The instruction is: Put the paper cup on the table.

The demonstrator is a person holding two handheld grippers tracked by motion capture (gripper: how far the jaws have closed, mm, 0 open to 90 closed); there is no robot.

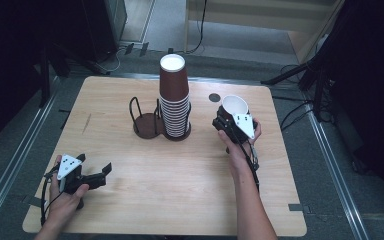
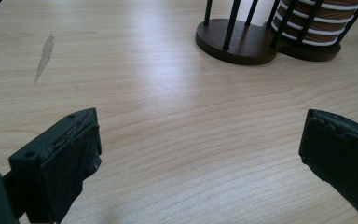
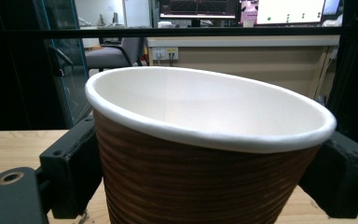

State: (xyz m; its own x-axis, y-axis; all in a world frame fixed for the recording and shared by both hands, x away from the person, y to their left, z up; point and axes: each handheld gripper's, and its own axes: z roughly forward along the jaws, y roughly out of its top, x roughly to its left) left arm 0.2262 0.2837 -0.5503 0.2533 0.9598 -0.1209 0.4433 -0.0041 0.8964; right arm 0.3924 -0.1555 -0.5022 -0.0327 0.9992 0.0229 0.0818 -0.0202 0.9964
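Brown paper cup (image 3: 205, 154), mouth tilted upward, clamped by right gripper (image 1: 233, 125).

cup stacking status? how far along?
Done: a tall stack of cups stands upside down in one side of the holder. In hand: the right claw grips one paper cup, mouth up, beside the stack. Left: placing it; the left claw waits open.

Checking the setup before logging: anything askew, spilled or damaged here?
Nothing spilled or broken. The cup in the right gripper is tilted, empty. The cup stack stands upside down in one holder ring; a grey scuff marks the table.
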